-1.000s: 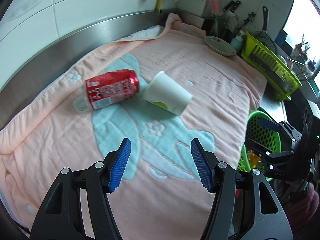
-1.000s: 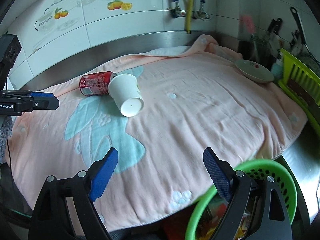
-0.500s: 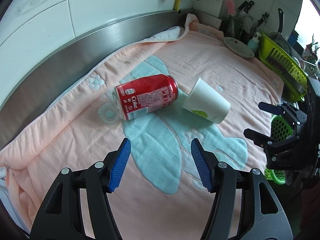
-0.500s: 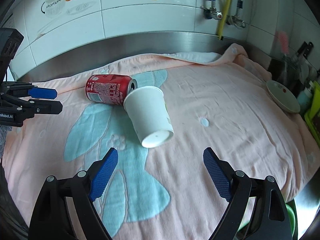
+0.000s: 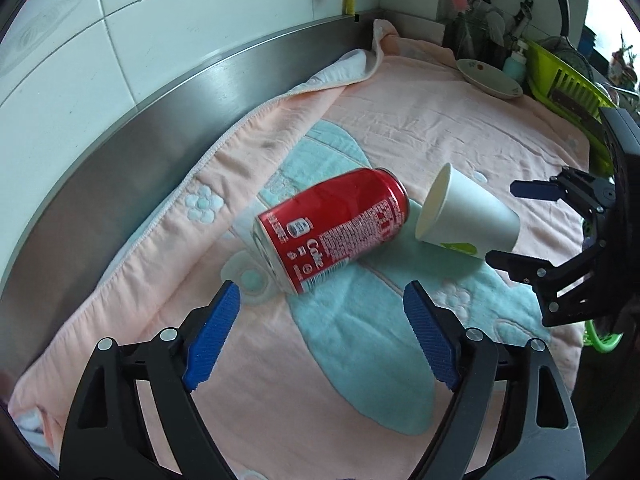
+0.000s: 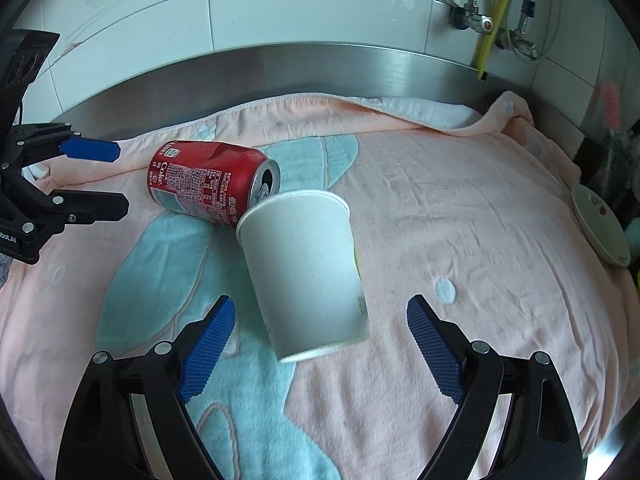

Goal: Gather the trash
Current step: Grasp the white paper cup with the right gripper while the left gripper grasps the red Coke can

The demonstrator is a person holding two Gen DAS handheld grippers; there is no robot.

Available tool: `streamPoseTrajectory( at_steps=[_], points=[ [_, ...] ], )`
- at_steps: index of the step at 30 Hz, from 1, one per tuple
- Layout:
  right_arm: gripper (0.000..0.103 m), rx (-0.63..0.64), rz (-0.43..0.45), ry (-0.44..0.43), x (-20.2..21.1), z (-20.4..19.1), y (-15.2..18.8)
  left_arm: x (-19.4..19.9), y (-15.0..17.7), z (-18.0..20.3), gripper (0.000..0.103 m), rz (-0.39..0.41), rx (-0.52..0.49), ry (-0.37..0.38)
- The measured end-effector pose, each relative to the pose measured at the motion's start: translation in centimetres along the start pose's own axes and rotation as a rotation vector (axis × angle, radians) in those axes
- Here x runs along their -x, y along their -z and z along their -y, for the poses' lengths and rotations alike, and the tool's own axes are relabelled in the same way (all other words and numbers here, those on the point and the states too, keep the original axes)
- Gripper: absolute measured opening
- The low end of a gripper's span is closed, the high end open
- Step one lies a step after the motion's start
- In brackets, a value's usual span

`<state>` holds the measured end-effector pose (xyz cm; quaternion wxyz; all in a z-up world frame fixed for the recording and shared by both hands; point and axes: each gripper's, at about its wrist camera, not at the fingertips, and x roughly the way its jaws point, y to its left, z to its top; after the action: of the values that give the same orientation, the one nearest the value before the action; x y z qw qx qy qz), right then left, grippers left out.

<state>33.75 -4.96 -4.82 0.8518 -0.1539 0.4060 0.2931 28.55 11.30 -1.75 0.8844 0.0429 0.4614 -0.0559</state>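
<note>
While both pieces of trash lie on their sides on the pink towel, the red can is framed by the left gripper, spread wide and empty. The paper cup, mouth touching the can, sits just beyond the right gripper, likewise released. Each should be straddled across its width before closing. Nothing is visible inside the cup; the can's contents cannot be judged.
</note>
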Motion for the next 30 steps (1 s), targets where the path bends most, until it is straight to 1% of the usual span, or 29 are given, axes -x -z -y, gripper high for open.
streamPoseTrajectory(
  at_steps=[2,4,7,9,11,13,16,17,18,21,24,26,30],
  points=[
    [0.085,0.012,-0.008,0.002,-0.7,0.0,-0.6,-0.5,-0.4,-0.4,0.084,0.000,-0.020,0.008],
    [0.085,0.020,-0.012,-0.003,-1.4,-0.1,-1.2,-0.9,-0.8,-0.6,0.088,0.002,-0.041,0.008],
    [0.085,0.028,-0.035,-0.014,-2.4,-0.2,-1.7,-1.7,-1.3,-0.8,0.088,-0.003,-0.085,0.021],
    [0.085,0.048,-0.044,-0.008,-3.1,-0.5,-2.0,-2.1,-1.5,-0.8,0.088,-0.001,-0.114,0.004],
    [0.085,0.059,-0.048,-0.011,-3.5,-0.8,-2.2,-2.4,-1.9,-0.6,0.088,0.001,-0.153,0.018],
    [0.085,0.063,-0.057,-0.013,-4.1,-0.8,-2.3,-2.8,-2.2,-0.4,0.091,0.001,-0.188,0.026],
    [0.085,0.066,-0.061,-0.015,-4.6,-0.9,-2.4,-3.3,-2.6,-0.2,0.092,0.009,-0.235,0.017],
    [0.081,0.064,-0.061,-0.022,-4.7,-0.9,-2.4,-3.6,-2.8,-0.1,0.092,0.008,-0.253,0.022],
    [0.075,0.063,-0.064,-0.024,-4.7,-0.9,-2.4,-3.7,-2.9,0.0,0.092,0.007,-0.269,0.021],
    [0.065,0.046,-0.080,-0.040,-4.8,-0.8,-2.2,-4.1,-3.4,0.2,0.092,0.009,-0.309,0.036],
    [0.065,0.030,-0.076,-0.053,-4.4,-0.5,-2.0,-4.4,-3.9,0.3,0.092,0.010,-0.348,0.043],
    [0.065,0.025,-0.071,-0.050,-4.0,-0.4,-1.9,-4.8,-4.1,0.5,0.092,-0.007,-0.378,0.072],
    [0.065,-0.007,-0.060,-0.056,-2.9,0.2,-1.5,-5.9,-4.2,1.4,0.092,-0.031,-0.445,0.077]
  ],
)
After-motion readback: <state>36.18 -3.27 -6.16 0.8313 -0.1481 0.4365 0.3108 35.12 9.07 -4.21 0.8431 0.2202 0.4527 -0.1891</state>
